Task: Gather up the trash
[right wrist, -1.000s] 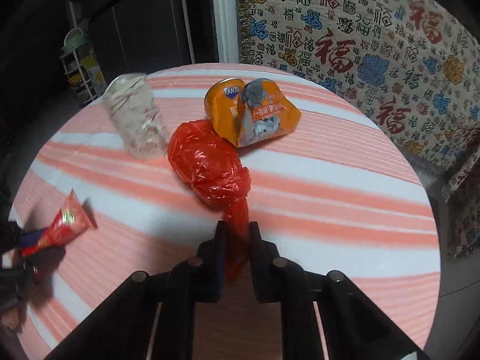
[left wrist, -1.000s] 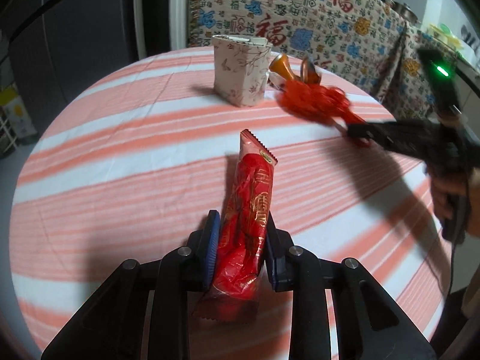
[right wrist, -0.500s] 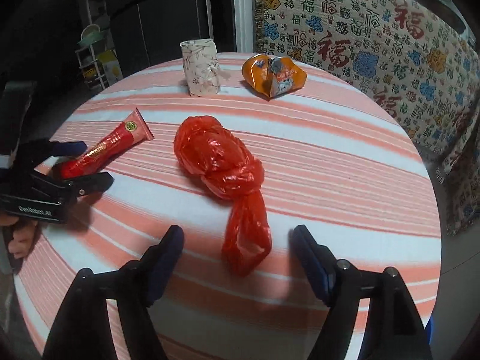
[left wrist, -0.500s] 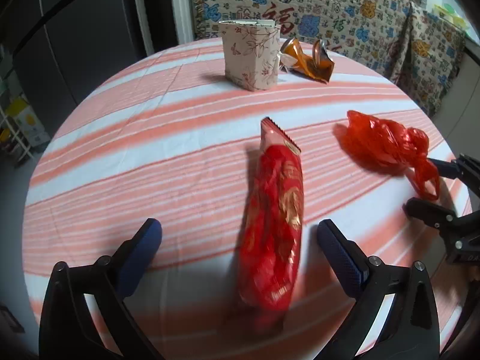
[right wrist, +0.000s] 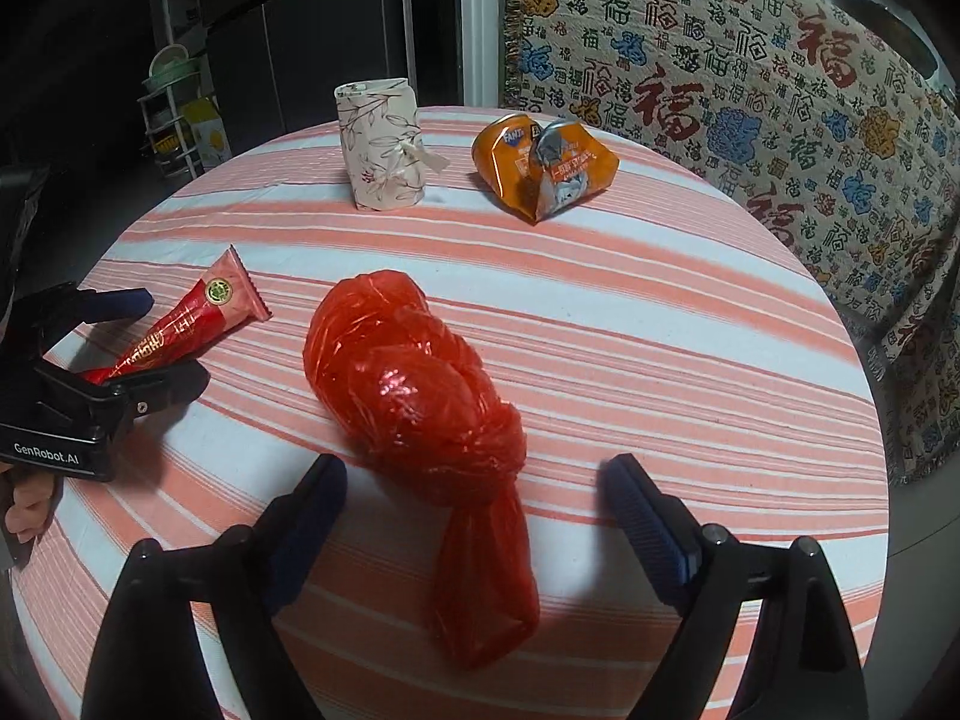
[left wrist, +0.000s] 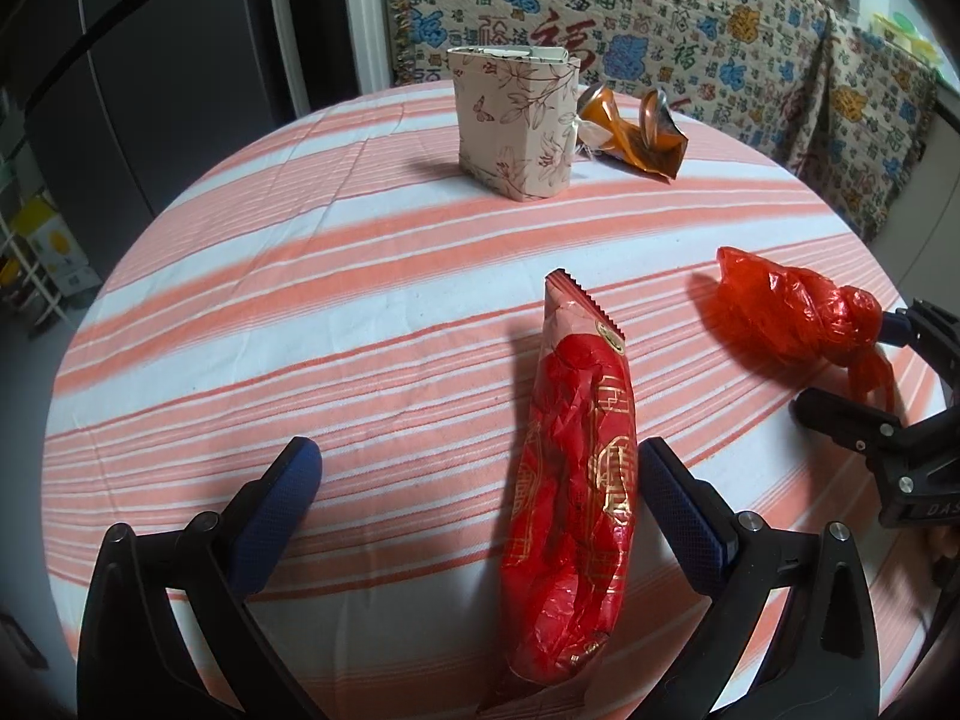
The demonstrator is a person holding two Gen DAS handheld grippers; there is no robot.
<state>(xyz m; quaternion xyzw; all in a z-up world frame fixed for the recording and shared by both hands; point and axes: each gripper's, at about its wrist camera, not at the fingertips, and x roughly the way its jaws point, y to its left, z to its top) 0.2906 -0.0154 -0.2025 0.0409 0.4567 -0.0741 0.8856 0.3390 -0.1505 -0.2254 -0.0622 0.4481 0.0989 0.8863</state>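
Observation:
A red snack wrapper (left wrist: 570, 480) lies on the striped round table (left wrist: 300, 312), between the wide-open fingers of my left gripper (left wrist: 477, 474), nearer the right finger. It also shows in the right wrist view (right wrist: 180, 330). A knotted red plastic bag (right wrist: 414, 396) lies between the open fingers of my right gripper (right wrist: 474, 489); it also shows in the left wrist view (left wrist: 792, 312). A crushed orange Fanta can (right wrist: 543, 162) lies at the far side. Both grippers are empty.
A floral paper box (left wrist: 516, 126) stands upright at the far side beside the can; it shows in the right wrist view (right wrist: 384, 144) too. A patterned cloth (right wrist: 750, 78) hangs behind the table. A dark fridge (left wrist: 150, 90) and a rack (right wrist: 180, 114) stand at left.
Both grippers opened and let go: the wrapper and the red bag now lie on the table. Both grippers have drawn back a little from the far side.

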